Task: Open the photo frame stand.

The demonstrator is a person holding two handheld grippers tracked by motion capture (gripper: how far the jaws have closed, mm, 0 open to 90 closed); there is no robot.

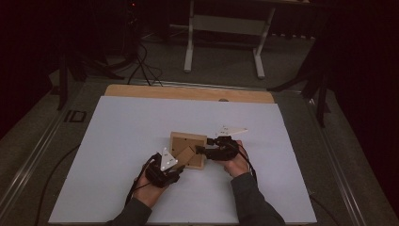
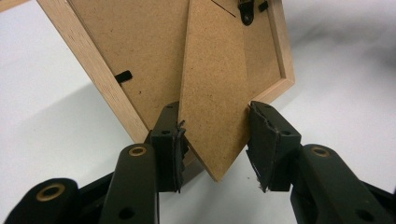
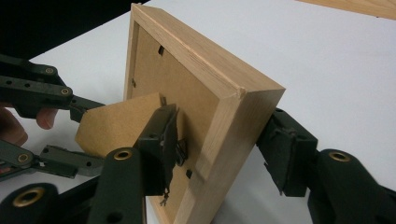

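The square light-wood picture frame lies back-side up near the middle of the white table sheet, with its brown fibreboard easel stand swung out toward seven o'clock in the high view. The likeliest trouble, as I judge it, is at the stand's hinge: if the left gripper pulls outward while the frame is pinned, the thin board could crack or tear off. A second risk is the frame skidding on the smooth sheet if the right gripper loosens its hold on the corner.

The left gripper sits at seven o'clock from the frame, its jaws about half spread, with the pointed end of the stand between them; both pads look to press the board's edges. The right gripper comes in from three o'clock, its jaws wide and straddling the frame's corner: one pad lies on the backing, the other against the outer wooden edge, though a slight gap there cannot be ruled out.
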